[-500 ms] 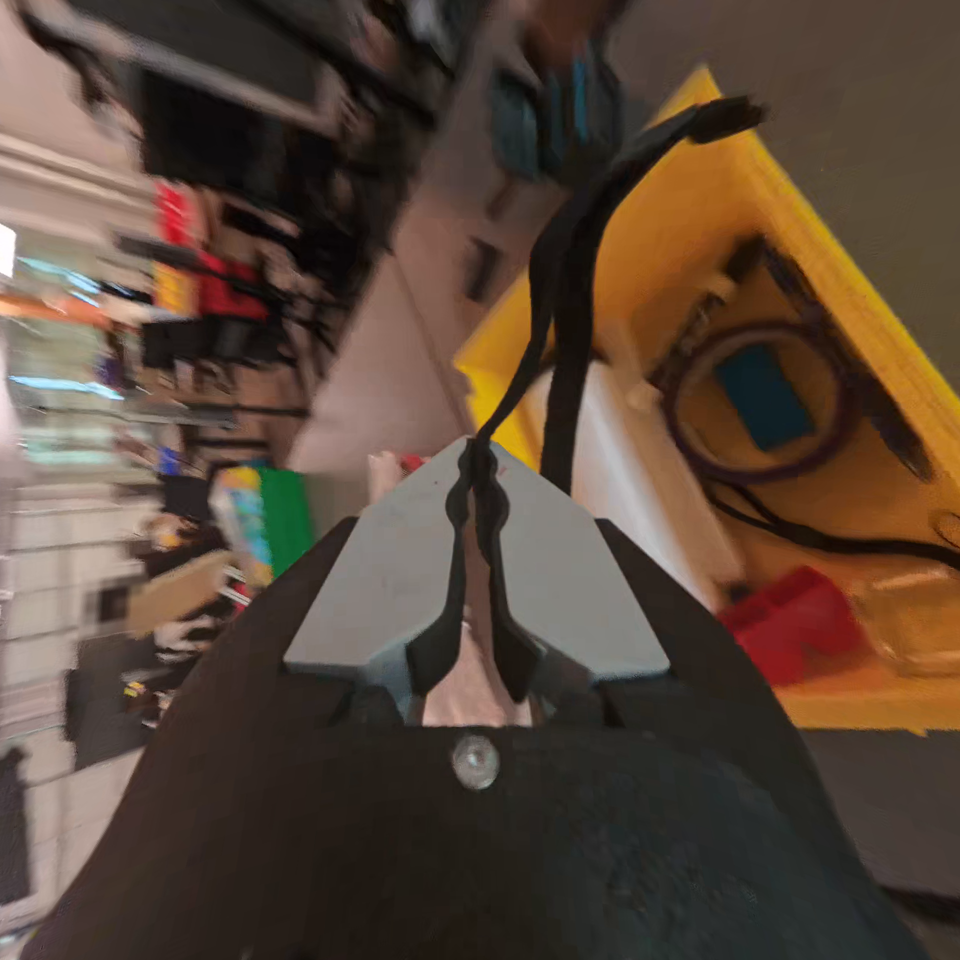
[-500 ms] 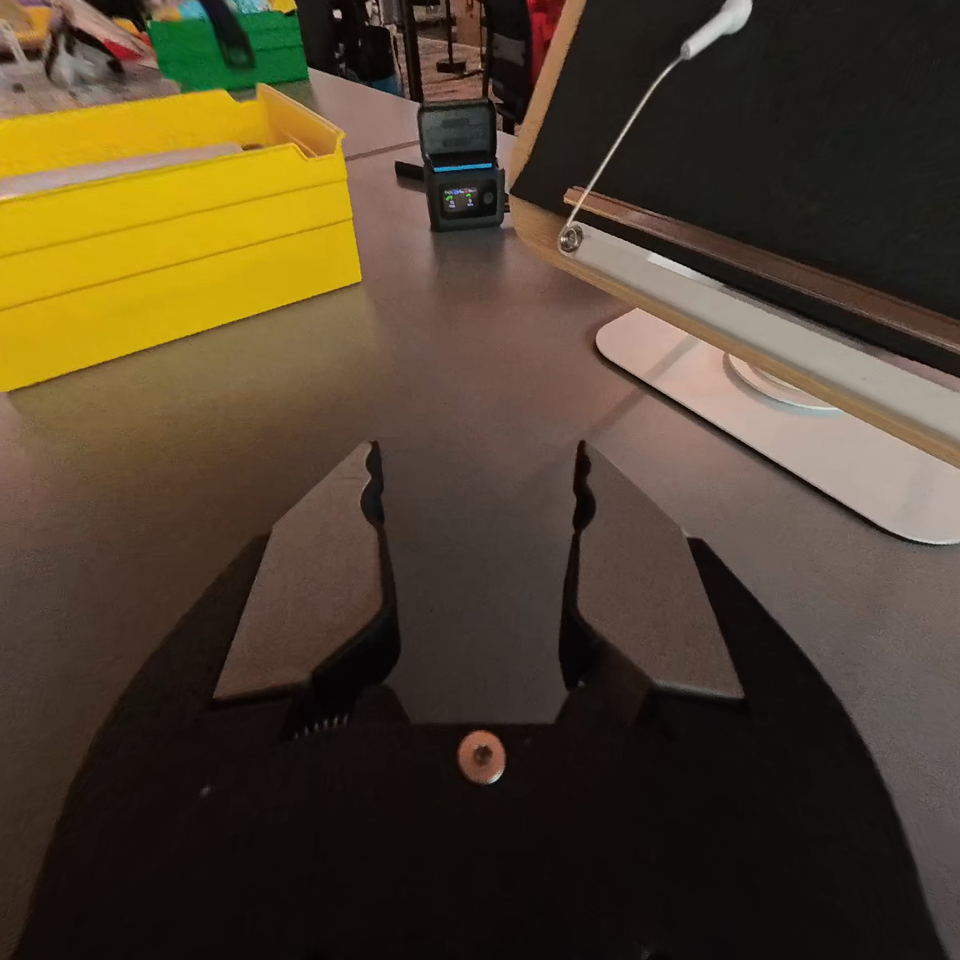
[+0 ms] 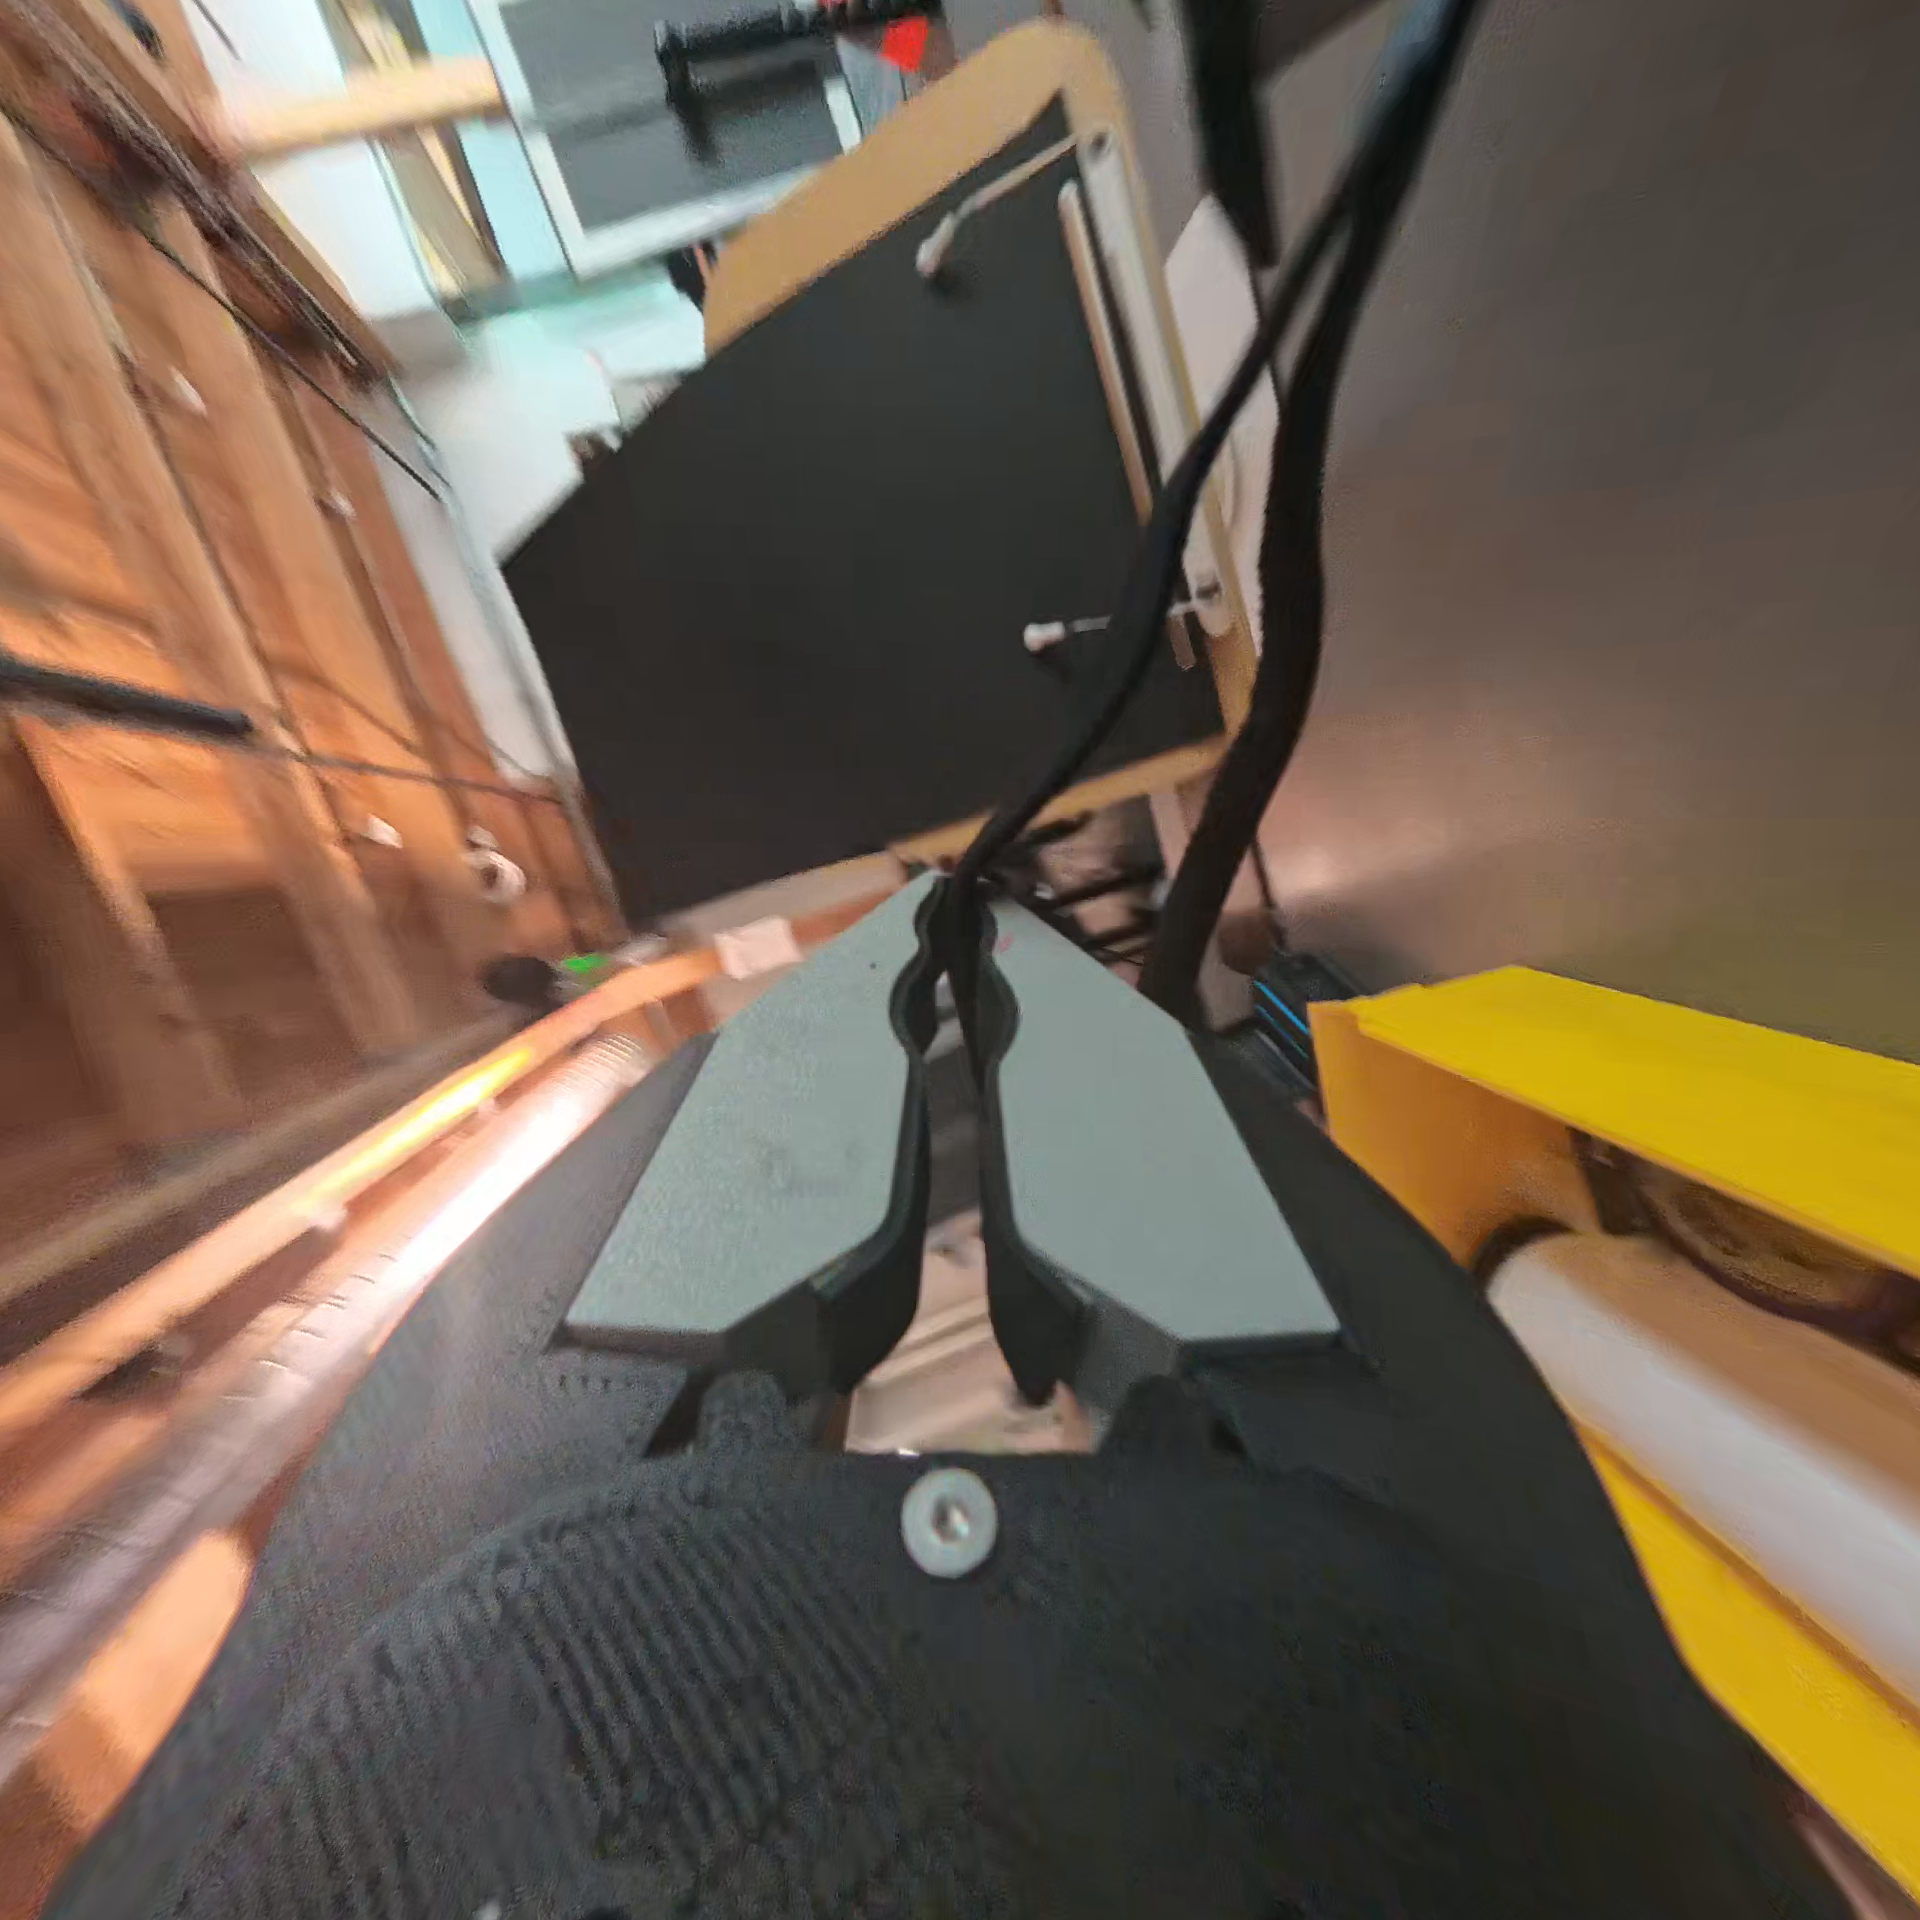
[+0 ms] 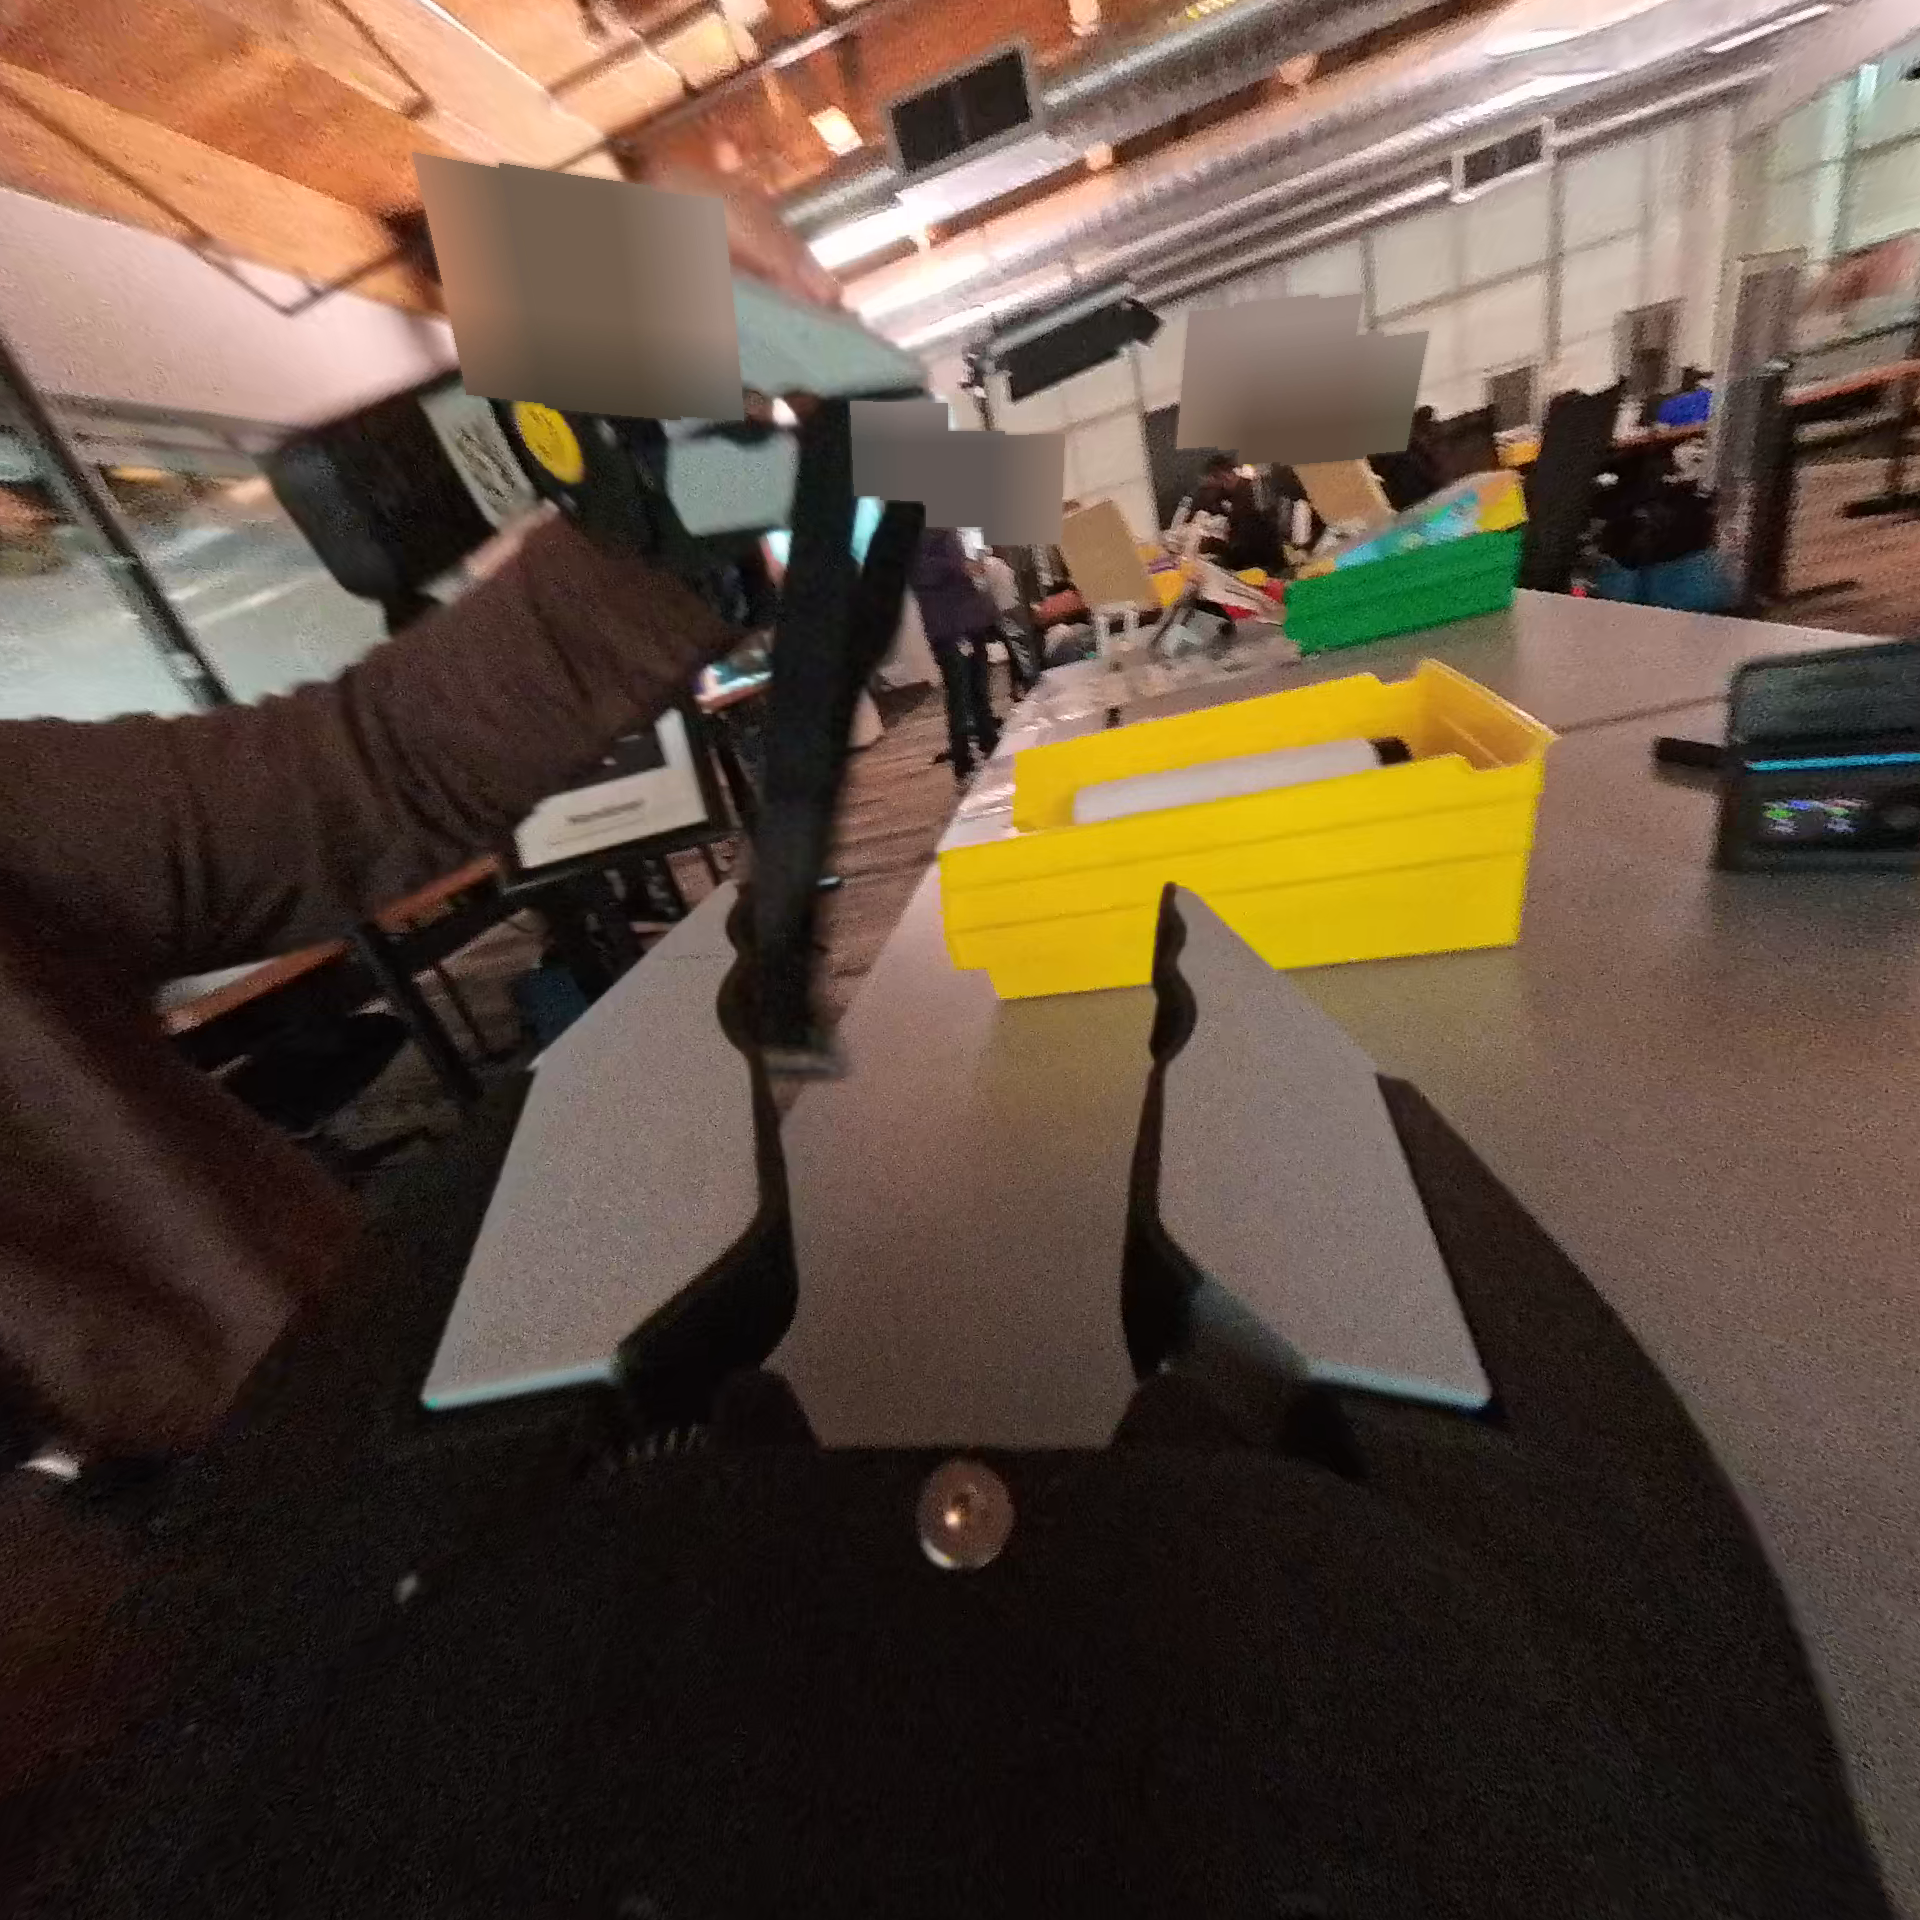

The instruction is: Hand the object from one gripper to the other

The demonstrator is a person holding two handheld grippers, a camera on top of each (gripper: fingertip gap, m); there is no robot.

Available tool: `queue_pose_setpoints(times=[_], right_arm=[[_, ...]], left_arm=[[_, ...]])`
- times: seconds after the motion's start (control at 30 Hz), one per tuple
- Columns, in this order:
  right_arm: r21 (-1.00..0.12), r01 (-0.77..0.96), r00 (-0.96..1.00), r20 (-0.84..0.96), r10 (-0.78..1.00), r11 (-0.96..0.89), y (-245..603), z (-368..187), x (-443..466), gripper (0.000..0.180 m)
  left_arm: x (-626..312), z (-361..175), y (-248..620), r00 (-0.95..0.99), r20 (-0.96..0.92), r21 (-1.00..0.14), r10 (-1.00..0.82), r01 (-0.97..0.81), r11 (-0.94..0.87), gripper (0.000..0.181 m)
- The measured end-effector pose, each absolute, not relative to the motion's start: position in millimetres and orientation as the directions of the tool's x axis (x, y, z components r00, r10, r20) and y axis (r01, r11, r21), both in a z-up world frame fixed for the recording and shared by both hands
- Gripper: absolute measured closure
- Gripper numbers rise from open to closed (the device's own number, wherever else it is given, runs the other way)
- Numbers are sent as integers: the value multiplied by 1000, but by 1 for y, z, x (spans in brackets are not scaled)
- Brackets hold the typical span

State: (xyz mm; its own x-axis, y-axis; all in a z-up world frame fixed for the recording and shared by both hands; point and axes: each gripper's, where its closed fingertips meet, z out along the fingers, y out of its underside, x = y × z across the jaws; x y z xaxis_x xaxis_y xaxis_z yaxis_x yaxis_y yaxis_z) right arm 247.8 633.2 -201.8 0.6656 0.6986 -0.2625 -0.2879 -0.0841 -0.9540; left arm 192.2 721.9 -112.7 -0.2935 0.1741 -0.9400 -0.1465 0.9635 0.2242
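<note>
A: What does the left claw (image 3: 951,914) have?

B: It is clamped on a black strap (image 3: 1262,665), pinched at its tips. The strap runs from there to the upper right of the left wrist frame.

A: And the right claw (image 4: 951,951)?

B: Spread wide, holding nothing. The strap (image 4: 805,790) hangs down from the upper middle of the right wrist frame, and its loose end sits just beside the claw's left finger (image 4: 623,1164), at the edge of the gap.

A: So which step?

B: The approach before the handover, I judge. Next the right claw must centre the strap between its fingers and close; only then should the left let go.

A: Beyond that?

B: A yellow bin (image 4: 1236,883) on the table (image 4: 1621,1091), centre right.
</note>
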Motion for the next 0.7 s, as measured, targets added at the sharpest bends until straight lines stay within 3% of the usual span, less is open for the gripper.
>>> queue_pose_setpoints(times=[0.1,0.23,0.27,0.37,0.4,0.5,0.57,0.6,0.63,0.7], right_arm=[[-952,-283,571,-269,776,-122,618,-195,225,108],[-960,-200,608,-278,743,-195,637,-218,204,85],[-965,-171,621,-261,739,-197,640,-223,200,94],[-964,-34,586,-232,776,-262,633,-245,188,173],[-963,-16,599,-224,769,-268,635,-250,190,180],[-959,11,668,-204,716,-283,645,-258,204,180],[-961,2,767,-175,617,-276,658,-261,228,180],[-962,8,835,-144,530,-274,666,-265,247,180],[-960,46,895,-85,439,-278,672,-270,266,180],[-934,211,956,136,261,-289,677,-278,301,180]], left_arm=[[202,-138,690,-222,-939,281,263,-51,958,181],[220,-158,667,-155,-958,241,241,19,970,181],[224,-162,663,-144,-963,223,226,33,974,181],[237,-168,660,-93,-972,210,215,59,976,181],[241,-173,663,-104,-978,177,181,50,983,181],[253,-197,693,-218,-975,-32,-48,-79,996,180],[259,-208,719,-217,-930,-257,-297,-196,946,152],[261,-213,732,-197,-874,-386,-444,-272,881,131],[260,-220,738,-181,-788,-516,-589,-329,791,123],[259,-234,728,-183,-474,-784,-861,-358,508,132]])
